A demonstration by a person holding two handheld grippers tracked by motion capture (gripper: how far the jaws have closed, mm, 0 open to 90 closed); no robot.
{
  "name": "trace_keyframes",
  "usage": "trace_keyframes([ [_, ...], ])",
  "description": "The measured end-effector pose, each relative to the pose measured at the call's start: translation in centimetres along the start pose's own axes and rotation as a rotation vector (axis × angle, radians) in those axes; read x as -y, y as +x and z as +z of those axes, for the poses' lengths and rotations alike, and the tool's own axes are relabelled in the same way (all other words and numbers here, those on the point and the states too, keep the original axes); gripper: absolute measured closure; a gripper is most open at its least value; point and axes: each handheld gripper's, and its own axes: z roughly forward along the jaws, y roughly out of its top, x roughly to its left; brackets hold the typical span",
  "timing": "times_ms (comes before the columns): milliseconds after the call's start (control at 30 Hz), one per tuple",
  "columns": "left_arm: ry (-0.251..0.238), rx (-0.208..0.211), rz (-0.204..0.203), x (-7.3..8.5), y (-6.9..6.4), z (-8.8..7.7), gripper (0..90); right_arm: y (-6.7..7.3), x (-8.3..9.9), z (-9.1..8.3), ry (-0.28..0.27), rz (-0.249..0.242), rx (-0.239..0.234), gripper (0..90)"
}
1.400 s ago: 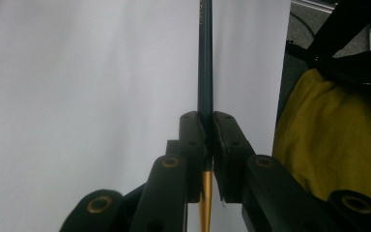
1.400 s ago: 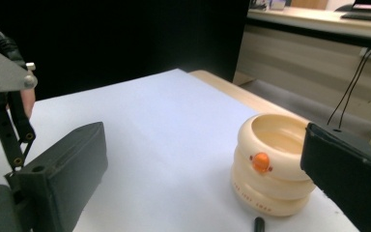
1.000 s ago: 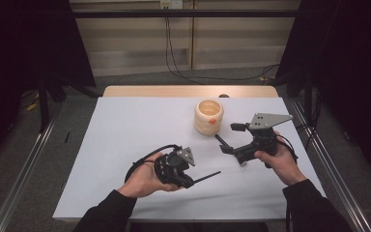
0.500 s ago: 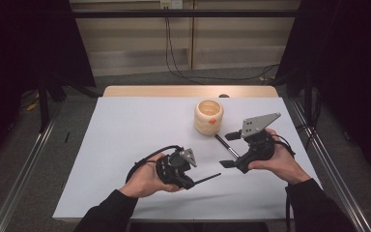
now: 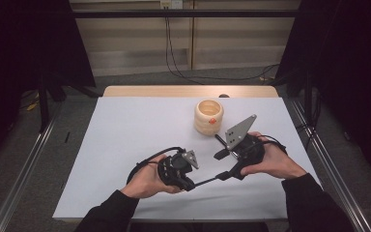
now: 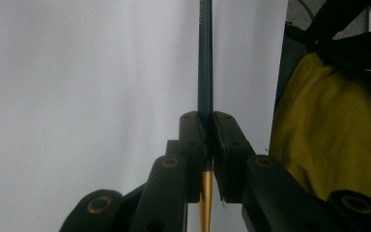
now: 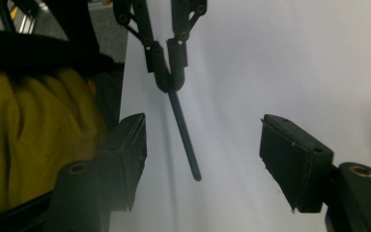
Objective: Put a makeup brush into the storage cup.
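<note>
Left tongs (image 5: 196,182) clamp a thin dark stick (image 5: 206,181) level over the white worktop (image 5: 125,135), presenting its free end. Right tongs (image 5: 226,165), jaws just closing but gripping nothing, straddle that end, apparently to take it over.

Left gripper (image 5: 221,176): black body, black linked jaws with brass-coloured pivot screws, small grey three-cornered plate on top, black cable looped from its rear; right gripper (image 5: 225,165): black body, larger grey three-cornered plate with dark holes, black cable, blocky black pads (image 7: 290,157) with ridged faces; both forearms in black sleeves (image 5: 309,203).
</note>
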Motion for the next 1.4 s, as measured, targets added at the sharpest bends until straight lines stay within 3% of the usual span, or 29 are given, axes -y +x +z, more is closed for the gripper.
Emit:
trace_keyframes([
  [233,0.017,-0.002,-0.005,0.0,-0.1,0.2,83.3,0.3,0.1,1.4,0.114,-0.011,-0.027,39.3],
  [333,0.015,-0.007,0.002,-0.1,-0.3,0.4,83.4,0.4,0.1,2.0,0.136,-0.037,-0.068,42.7],
  [433,0.025,0.008,0.002,-0.2,-0.5,0.4,83.3,0.5,0.0,2.6,0.174,-0.059,-0.062,46.4],
  [533,0.027,0.006,0.001,-0.2,-0.5,0.5,83.3,0.6,0.1,3.1,0.203,-0.039,-0.079,48.0],
  [733,0.025,0.021,-0.005,-0.2,-0.5,0.6,83.4,0.5,0.2,4.0,0.232,-0.017,-0.098,50.3],
  [800,0.031,0.025,0.028,-0.3,-0.3,0.6,83.4,0.4,0.3,4.3,0.232,-0.024,-0.106,53.2],
  [933,0.026,0.023,0.014,-0.3,-0.5,0.7,83.3,0.4,0.3,4.7,0.243,-0.013,-0.110,59.1],
  [1100,0.027,0.033,0.010,-0.3,-0.5,0.7,83.4,0.3,0.4,5.4,0.245,-0.028,-0.123,66.1],
  [1133,0.031,0.033,0.028,-0.4,-0.4,0.7,83.3,0.3,0.4,5.5,0.236,-0.033,-0.123,67.0],
  [1200,0.023,0.033,0.014,-0.4,-0.5,0.7,83.3,0.1,0.4,5.8,0.237,-0.051,-0.136,67.6],
  [1267,0.024,0.037,0.017,-0.4,-0.5,0.7,83.3,0.2,0.4,5.9,0.238,-0.039,-0.138,70.2],
  [1300,0.018,0.021,0.016,-0.3,-0.6,0.9,83.3,0.3,0.4,6.1,0.235,-0.048,-0.140,71.6],
  [1367,0.030,0.062,0.014,-0.4,-0.5,0.8,83.3,0.4,0.4,6.3,0.242,-0.042,-0.143,72.5],
  [1400,0.009,0.028,0.005,-0.3,-0.7,1.0,83.3,0.3,0.4,6.5,0.232,-0.056,-0.147,73.9],
])
